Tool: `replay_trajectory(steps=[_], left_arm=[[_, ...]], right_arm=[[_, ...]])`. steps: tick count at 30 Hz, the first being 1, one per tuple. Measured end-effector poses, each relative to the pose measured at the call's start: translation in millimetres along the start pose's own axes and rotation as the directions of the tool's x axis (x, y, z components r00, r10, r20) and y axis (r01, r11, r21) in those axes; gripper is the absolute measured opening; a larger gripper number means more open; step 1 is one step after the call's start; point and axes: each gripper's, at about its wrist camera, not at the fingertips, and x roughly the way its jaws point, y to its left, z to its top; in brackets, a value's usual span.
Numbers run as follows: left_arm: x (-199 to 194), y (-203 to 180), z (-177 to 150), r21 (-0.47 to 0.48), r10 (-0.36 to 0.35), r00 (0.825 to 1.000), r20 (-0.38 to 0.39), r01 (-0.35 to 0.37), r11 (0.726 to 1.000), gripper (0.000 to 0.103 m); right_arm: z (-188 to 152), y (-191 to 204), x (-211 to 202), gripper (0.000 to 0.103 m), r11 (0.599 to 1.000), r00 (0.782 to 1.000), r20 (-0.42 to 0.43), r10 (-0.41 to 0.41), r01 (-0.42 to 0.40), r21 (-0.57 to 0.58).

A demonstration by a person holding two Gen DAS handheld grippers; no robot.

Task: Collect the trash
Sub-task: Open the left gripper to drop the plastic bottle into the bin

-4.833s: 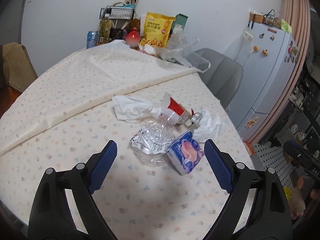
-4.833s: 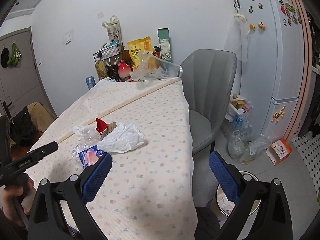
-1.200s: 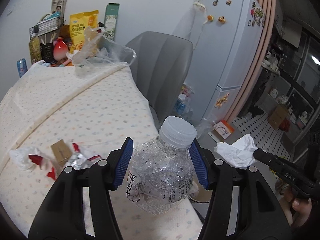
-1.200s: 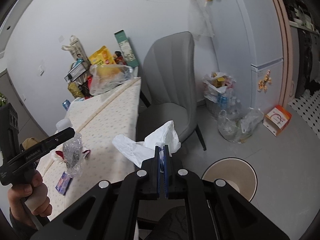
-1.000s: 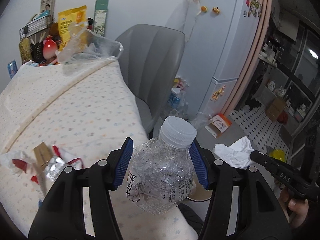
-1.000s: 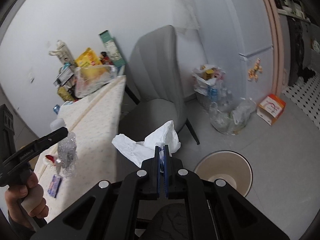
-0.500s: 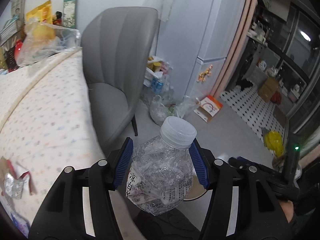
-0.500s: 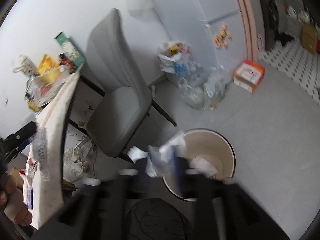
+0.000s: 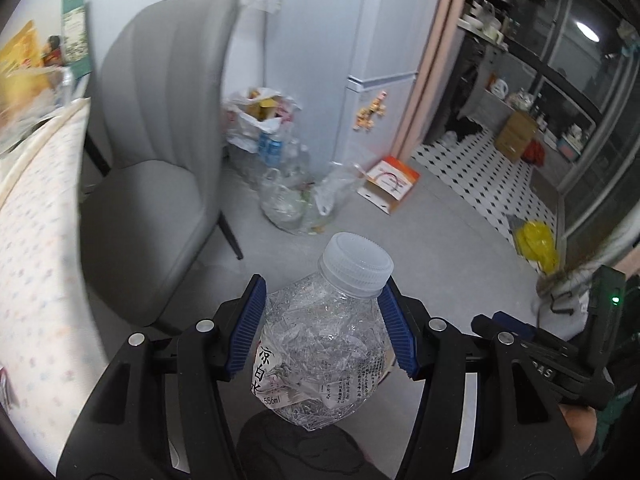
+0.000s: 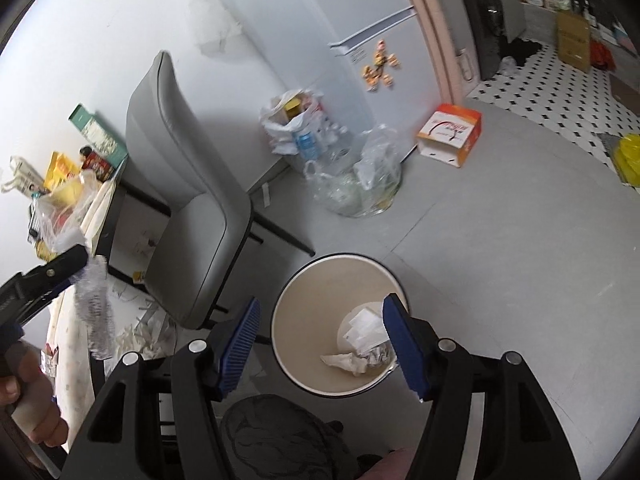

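My left gripper (image 9: 322, 330) is shut on a crushed clear plastic water bottle (image 9: 320, 356) with a white cap, held in the air beyond the table edge. The bottle also shows at the left of the right wrist view (image 10: 94, 308). My right gripper (image 10: 322, 344) is open and empty, directly above a round cream trash bin (image 10: 296, 320) on the floor. Crumpled white tissue (image 10: 352, 360) and paper scraps lie inside the bin. In the left wrist view the right gripper (image 9: 516, 330) shows at the lower right.
A grey chair (image 10: 188, 200) stands left of the bin beside the table (image 9: 32, 248) with the dotted cloth. Plastic bags of bottles (image 10: 344, 168) and an orange box (image 10: 450, 132) sit on the floor by the white fridge (image 10: 372, 52). A yellow bag (image 9: 536, 244) lies at the right.
My right gripper has opened over the bin and the white tissue it held now lies inside. My left gripper has swung right, away from the table, still holding the bottle.
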Motion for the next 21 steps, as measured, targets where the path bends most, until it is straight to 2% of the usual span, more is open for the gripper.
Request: replay_trajectory(steps=[4, 5, 6, 7, 8, 12, 16, 21], left_arm=[[10.0, -17.5, 7.0, 0.011, -0.044, 0.999, -0.009, 0.044, 0.999, 0.06], [10.5, -19.8, 8.1, 0.011, -0.044, 0.999, -0.005, 0.044, 0.999, 0.074], [8.8, -20.9, 9.6, 0.005, -0.035, 0.999, 0.012, 0.035, 0.999, 0.093], [5.4, -20.7, 9.3, -0.002, -0.026, 0.999, 0.031, 0.026, 1.0, 0.098], [-0.5, -18.0, 9.0, -0.017, -0.017, 0.998, 0.06, 0.018, 1.0, 0.097], [-8.6, -7.5, 8.2, -0.052, -0.011, 0.999, 0.049, 0.013, 0.999, 0.097], [-30.2, 12.1, 1.5, -0.092, 0.017, 0.997, 0.076, -0.01, 0.996, 0.097], [-70.4, 36.4, -8.7, -0.14, 0.043, 0.989, 0.143, -0.023, 0.99, 0.097]], right_arm=[[1.7, -8.9, -15.4, 0.063, 1.0, 1.0, 0.029, -0.009, 0.008, 0.015], [2.3, -10.3, -18.9, 0.064, 1.0, 0.999, 0.036, -0.011, 0.01, 0.015], [3.3, -11.7, -21.7, 0.064, 1.0, 0.999, 0.042, -0.013, 0.012, 0.016], [4.0, -13.1, -24.7, 0.064, 1.0, 0.999, 0.047, -0.014, 0.013, 0.016], [4.1, -14.0, -26.2, 0.064, 1.0, 0.999, 0.051, -0.013, 0.012, 0.016], [3.3, -12.0, -28.7, 0.065, 1.0, 0.999, 0.053, -0.004, 0.004, 0.009], [0.9, -1.5, -30.0, 0.066, 1.0, 0.999, 0.051, 0.009, -0.008, -0.007], [-1.0, 20.0, -39.1, 0.076, 0.999, 0.997, 0.069, 0.017, -0.014, -0.045]])
